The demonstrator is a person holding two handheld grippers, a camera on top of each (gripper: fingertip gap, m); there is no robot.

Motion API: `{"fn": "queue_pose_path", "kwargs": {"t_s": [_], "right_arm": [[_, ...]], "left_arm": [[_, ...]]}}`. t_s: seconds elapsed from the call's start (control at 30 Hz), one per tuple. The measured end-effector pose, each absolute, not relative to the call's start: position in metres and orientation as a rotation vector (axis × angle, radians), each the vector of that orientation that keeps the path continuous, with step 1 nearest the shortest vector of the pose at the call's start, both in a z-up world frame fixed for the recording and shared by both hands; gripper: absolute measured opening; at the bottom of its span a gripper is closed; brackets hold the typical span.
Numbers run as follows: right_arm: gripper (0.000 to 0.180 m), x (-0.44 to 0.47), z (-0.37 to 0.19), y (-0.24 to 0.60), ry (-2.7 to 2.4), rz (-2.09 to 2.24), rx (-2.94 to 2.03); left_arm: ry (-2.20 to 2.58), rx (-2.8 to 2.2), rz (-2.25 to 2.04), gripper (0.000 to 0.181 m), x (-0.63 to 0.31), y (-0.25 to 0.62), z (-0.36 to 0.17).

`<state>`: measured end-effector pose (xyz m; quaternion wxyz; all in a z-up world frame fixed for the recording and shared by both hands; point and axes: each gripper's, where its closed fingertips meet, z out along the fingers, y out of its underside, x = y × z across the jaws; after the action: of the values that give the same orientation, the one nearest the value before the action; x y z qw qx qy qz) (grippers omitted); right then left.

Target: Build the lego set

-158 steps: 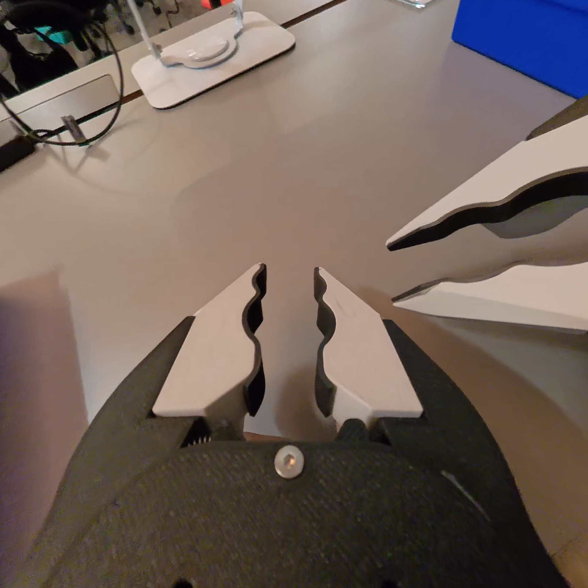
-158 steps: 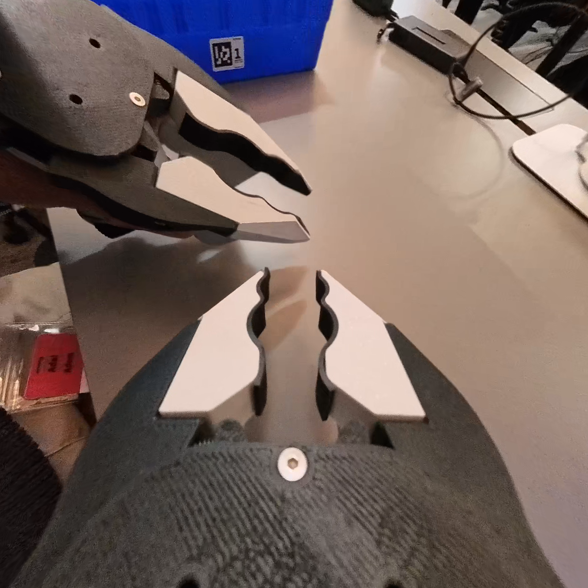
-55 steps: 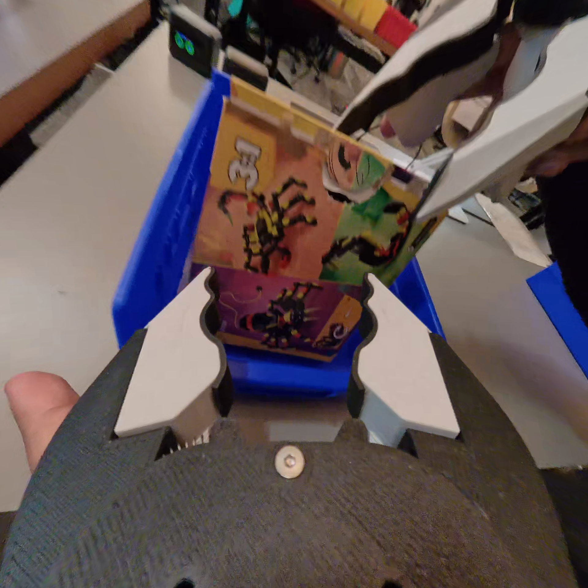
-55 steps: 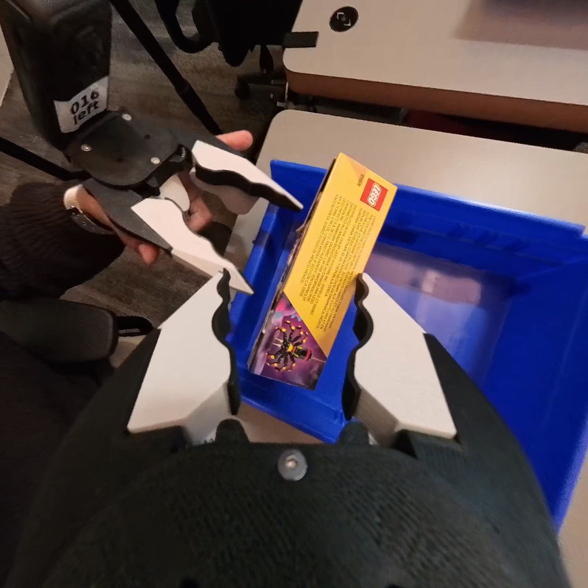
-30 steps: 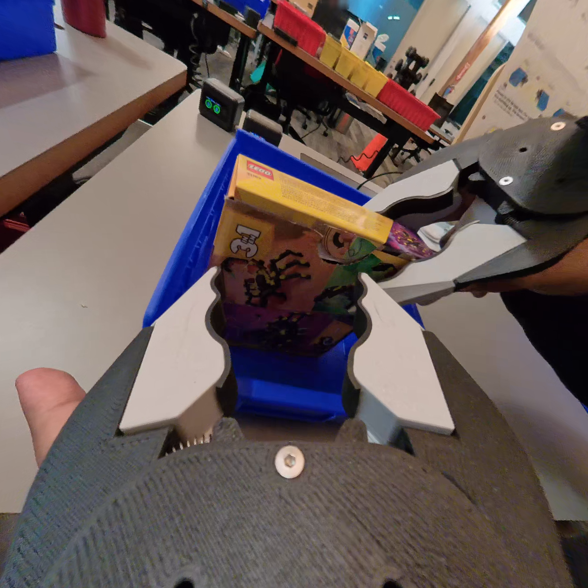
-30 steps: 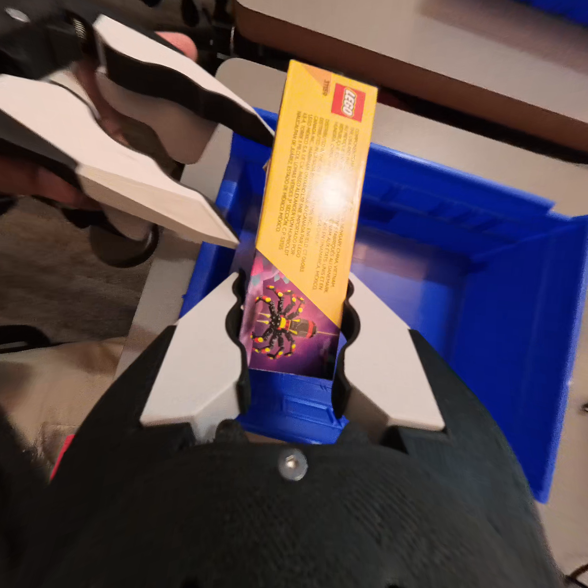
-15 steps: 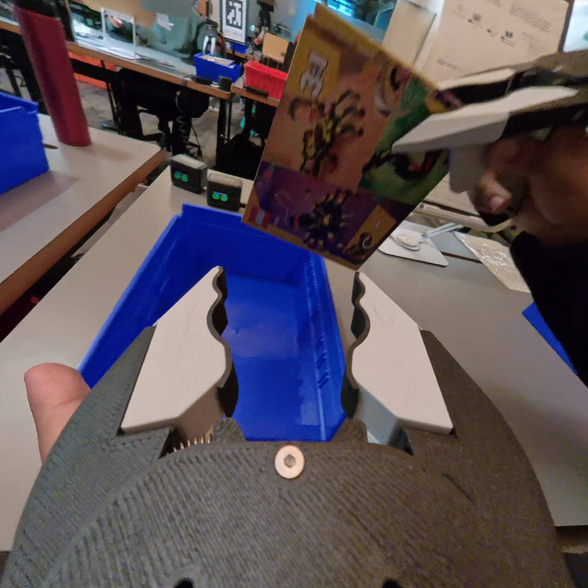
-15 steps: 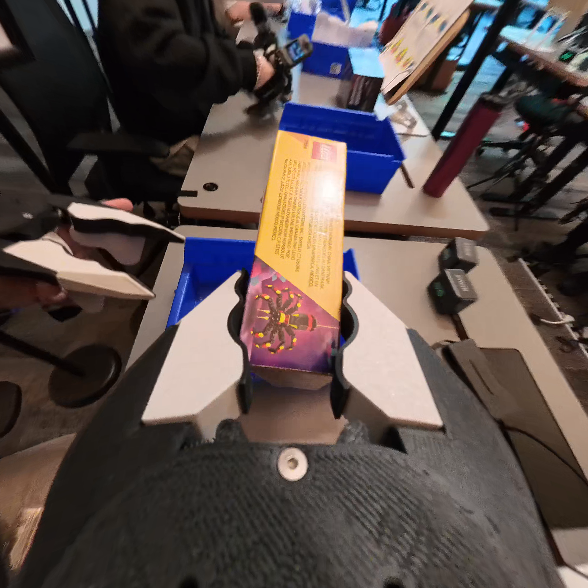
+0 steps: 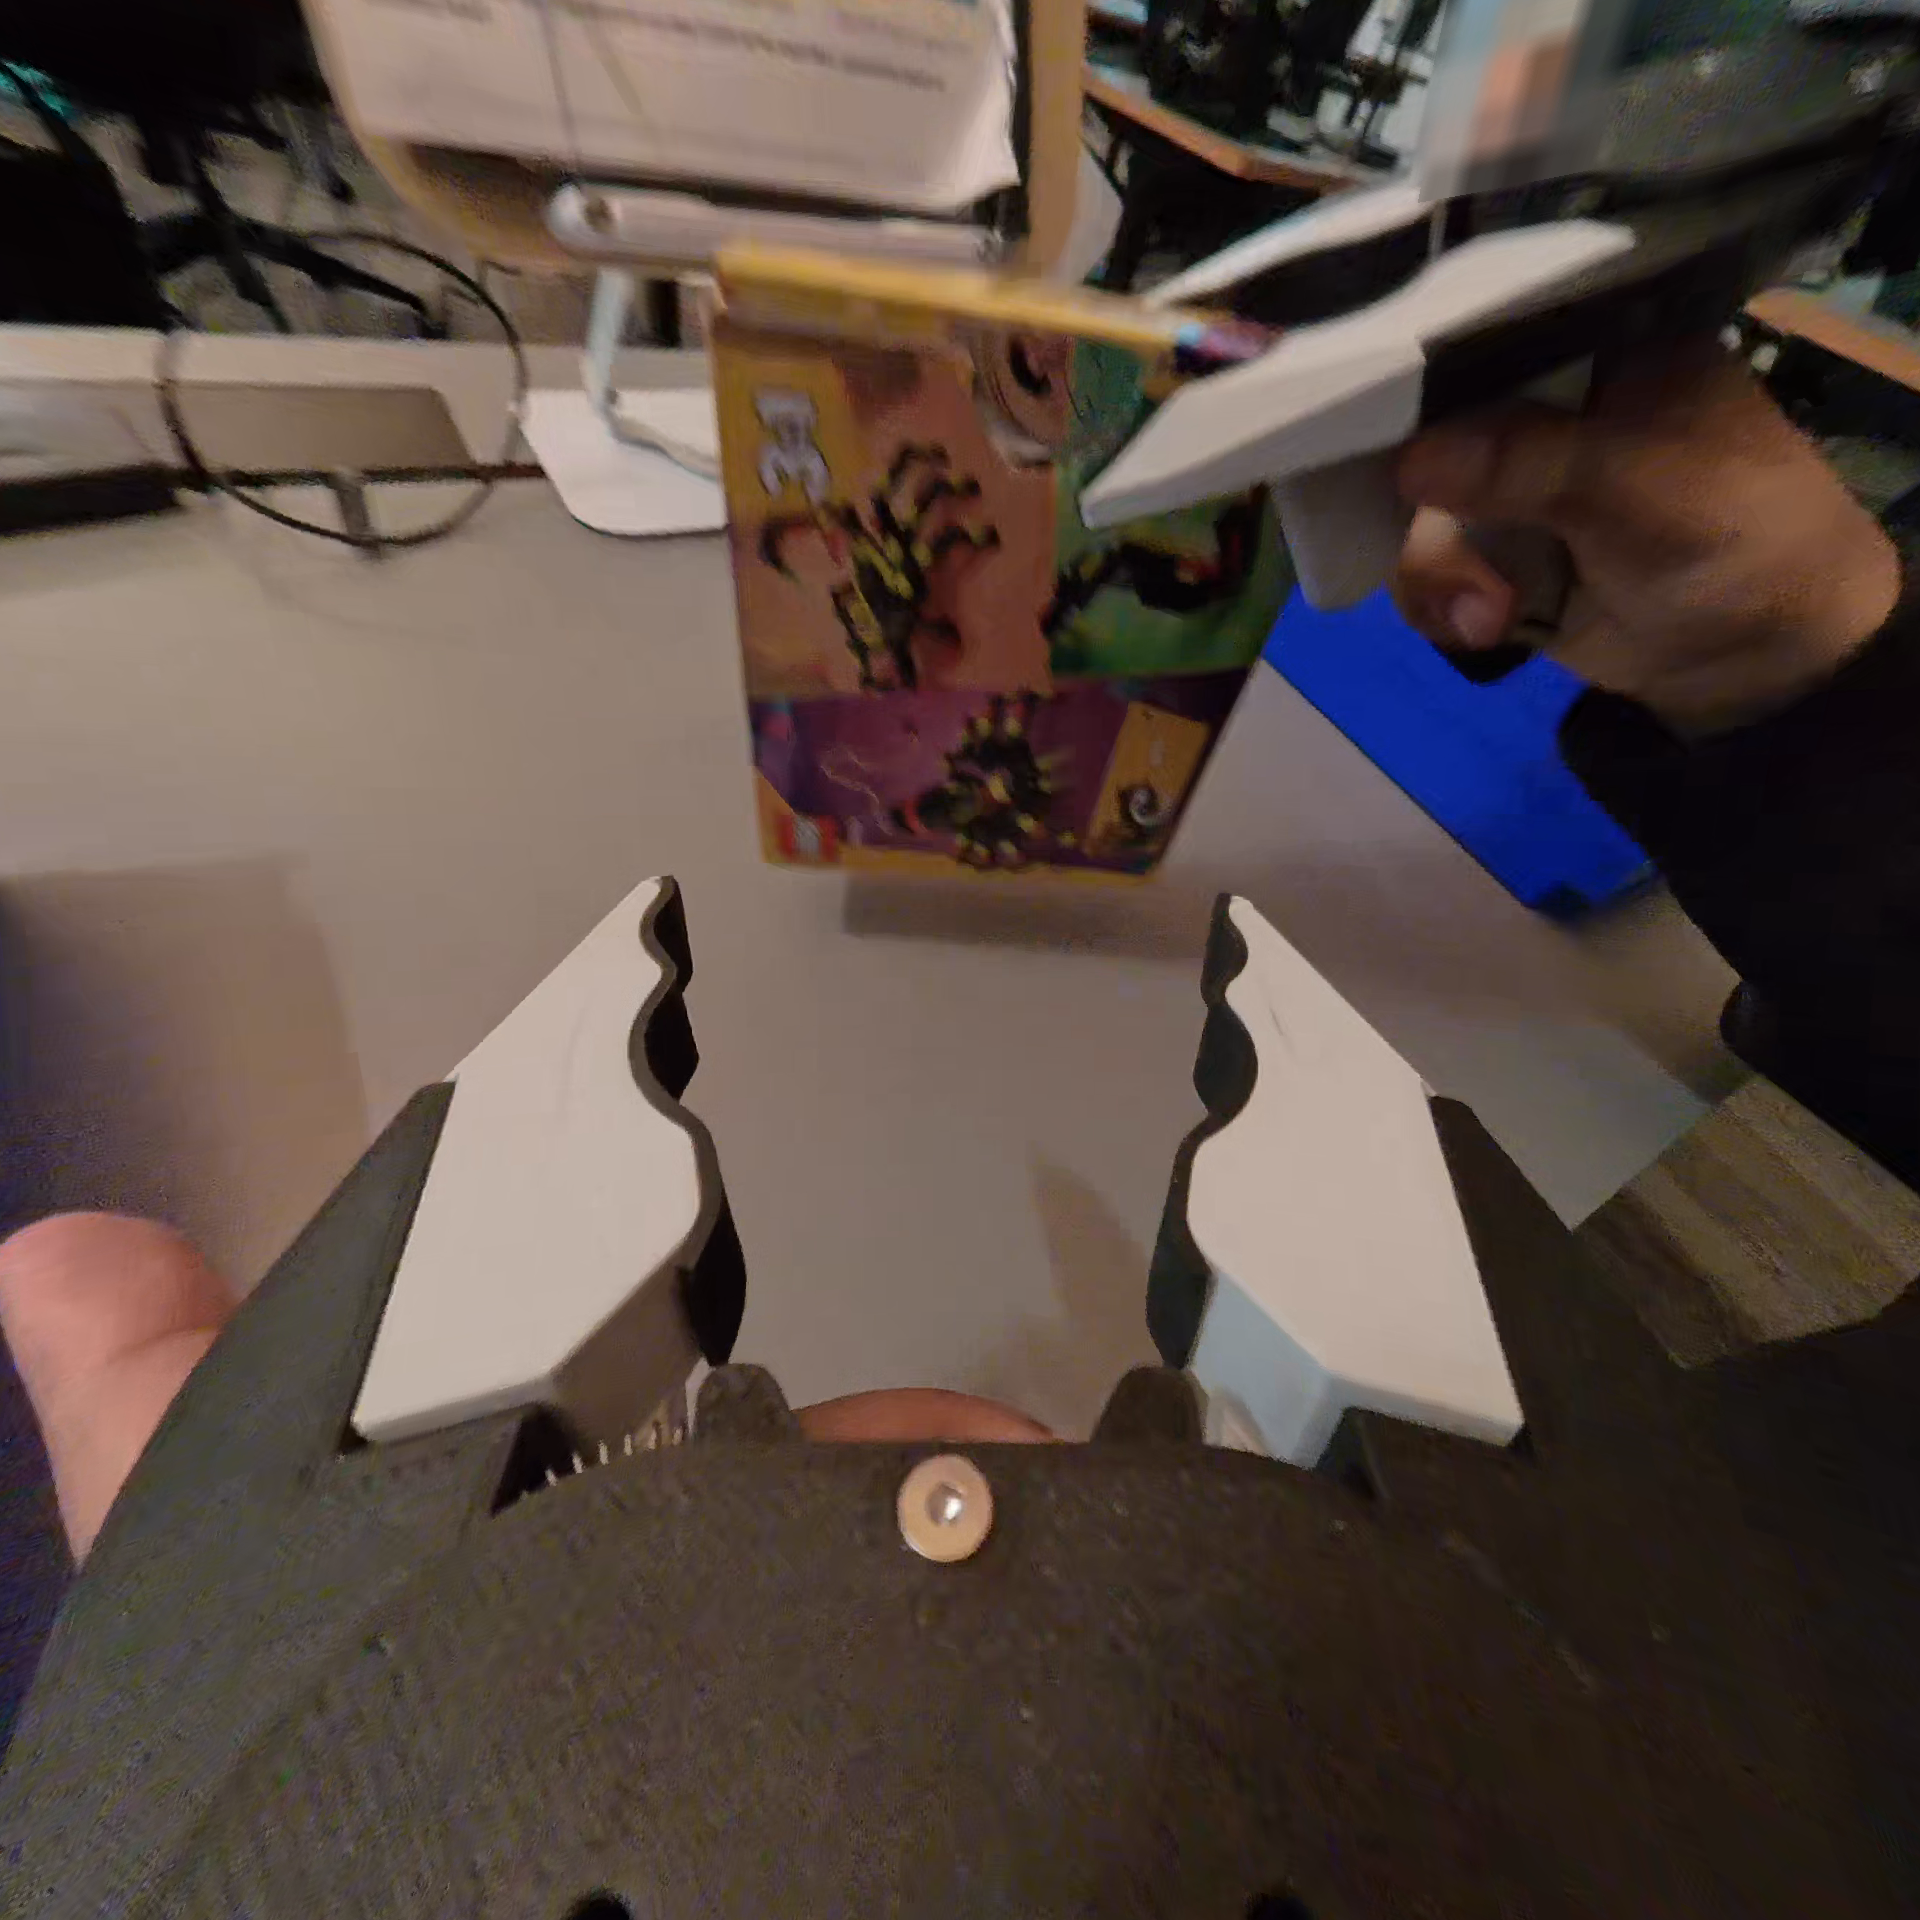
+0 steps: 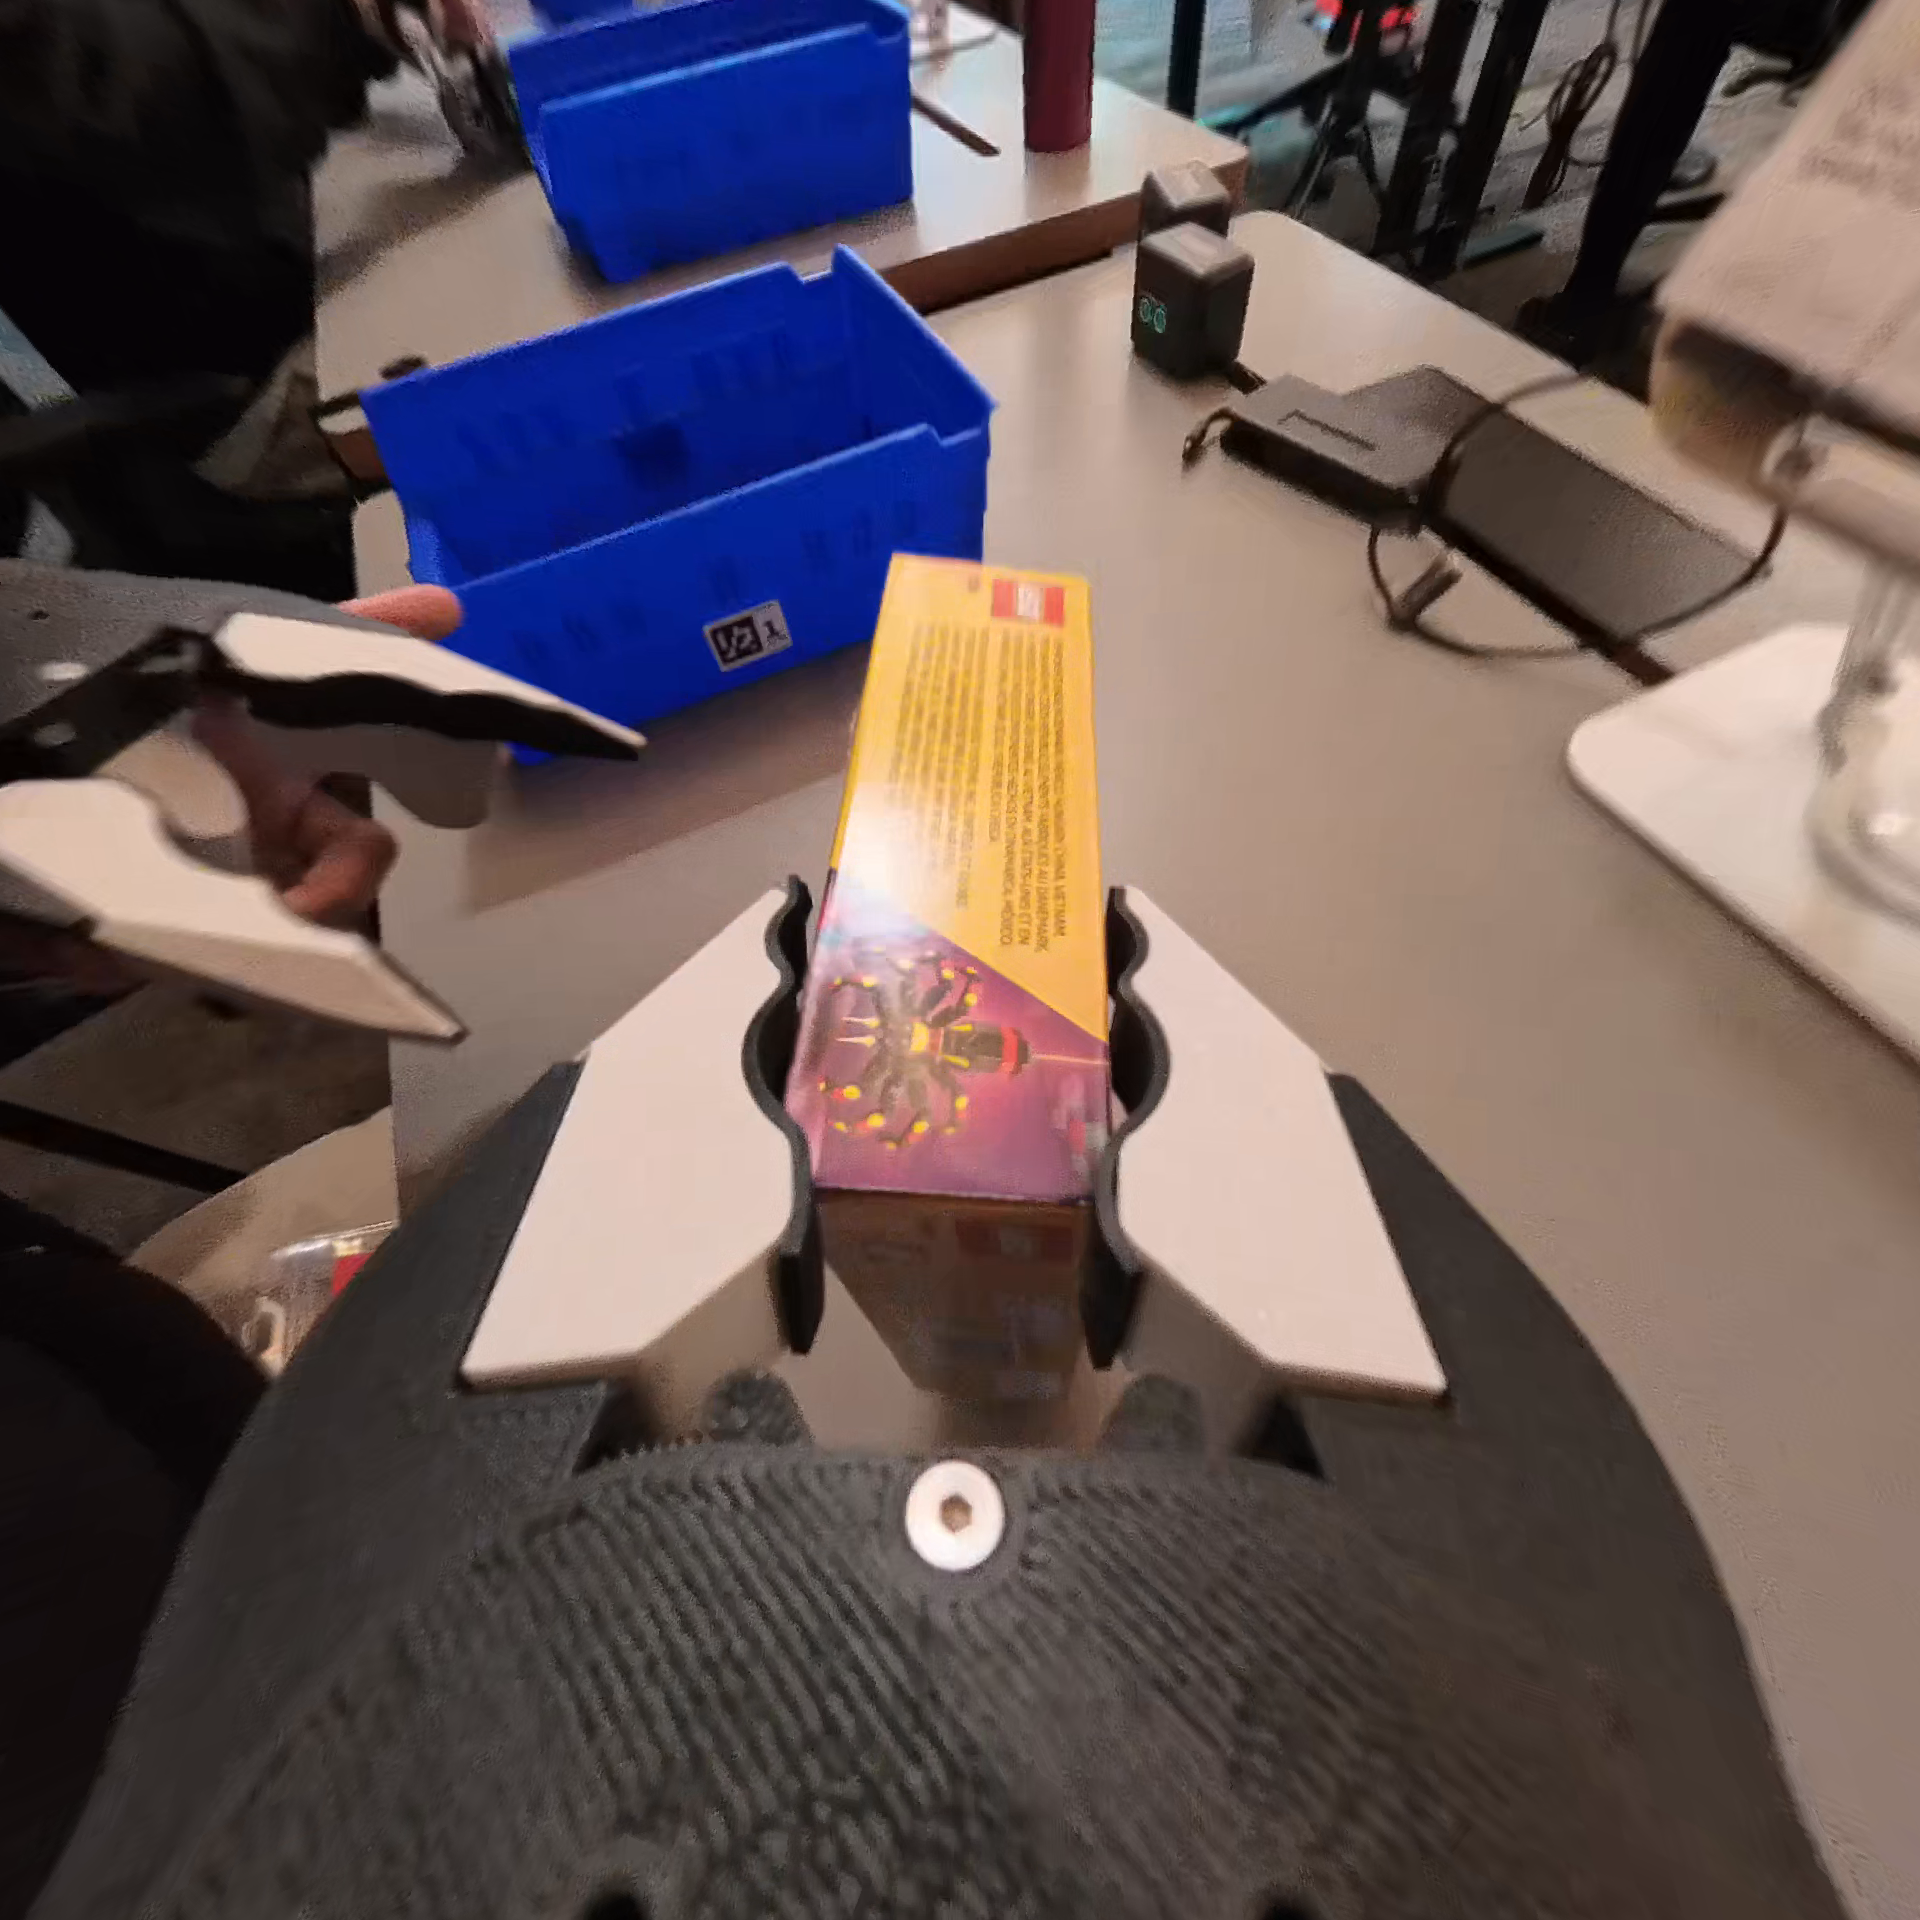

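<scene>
My right gripper [image 10: 956,914] is shut on a yellow and purple lego box [image 10: 966,852] with spider pictures, gripping its narrow sides. In the left wrist view the box [image 9: 966,623] hangs upright just above the grey table, held from the upper right by the right gripper [image 9: 1226,416]. My left gripper [image 9: 940,925] is open and empty, low over the table a short way in front of the box. It also shows at the left of the right wrist view [image 10: 499,862], open.
A blue bin [image 10: 665,488] stands on the grey table [image 10: 1351,935] beyond the box, and its corner shows in the left wrist view [image 9: 1455,748]. A white stand base [image 10: 1745,821], a black power brick with cables [image 10: 1455,468] and two small black devices [image 10: 1190,301] lie at the right. A second blue bin [image 10: 717,135] sits on the far table.
My right gripper has lifted the box out of the blue bin and carried it down over the open table. My left gripper swung away from the bin and stays open.
</scene>
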<state>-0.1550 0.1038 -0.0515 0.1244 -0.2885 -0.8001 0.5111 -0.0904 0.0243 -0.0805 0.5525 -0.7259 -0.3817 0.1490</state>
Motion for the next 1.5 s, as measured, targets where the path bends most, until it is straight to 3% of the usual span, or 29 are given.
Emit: {"fn": "queue_pose_path", "kwargs": {"t_s": [0.03, 0.17, 0.4, 0.5, 0.57, 0.63, 0.67, 0.9, 0.97, 1.03, 1.23, 1.5], "right_arm": [[0.057, -0.145, -0.065, 0.115, -2.304, 1.536, -0.898], [0.056, -0.109, -0.077, 0.155, -2.12, 1.815, -1.14], [0.057, -0.075, -0.074, 0.175, -2.088, 1.918, -1.108], [0.057, -0.048, -0.07, 0.169, -2.146, 2.041, -0.976], [0.057, -0.039, -0.068, 0.169, -2.135, 2.111, -0.984], [0.057, -0.032, -0.065, 0.171, -2.109, 2.162, -0.983], [0.058, -0.028, -0.064, 0.17, -2.109, 2.184, -0.974], [0.057, -0.009, -0.066, 0.148, -2.222, 2.176, -0.851], [0.057, -0.01, -0.065, 0.144, -2.217, 2.179, -0.842], [0.057, -0.013, -0.063, 0.142, -2.18, 2.205, -0.834], [0.071, -0.042, -0.056, 0.157, -1.994, 2.039, -0.796], [0.055, -0.039, -0.063, 0.127, -2.172, 1.784, -0.552]], "left_arm": [[-0.9, -1.73, 0.332, 0.097, -0.092, 0.032, -0.091], [-0.979, -1.678, 0.258, 0.096, -0.102, 0.048, -0.12], [-0.717, -1.668, 0.009, 0.098, -0.096, 0.094, -0.111], [-0.601, -1.693, -0.115, 0.086, -0.087, 0.108, -0.111], [-0.546, -1.71, -0.097, 0.099, -0.085, 0.113, -0.108], [-0.414, -1.711, -0.163, 0.077, -0.066, 0.12, -0.099], [-0.36, -1.709, -0.195, 0.076, -0.056, 0.123, -0.096], [-0.198, -1.812, -0.289, 0.076, -0.02, 0.136, -0.111], [-0.154, -1.816, -0.329, 0.06, -0.012, 0.132, -0.11], [-0.151, -1.831, -0.32, 0.058, -0.013, 0.129, -0.113], [-0.293, -1.838, -0.297, 0.055, -0.029, 0.113, -0.117], [-0.331, -1.844, -0.22, 0.055, -0.024, 0.092, -0.117]]}}
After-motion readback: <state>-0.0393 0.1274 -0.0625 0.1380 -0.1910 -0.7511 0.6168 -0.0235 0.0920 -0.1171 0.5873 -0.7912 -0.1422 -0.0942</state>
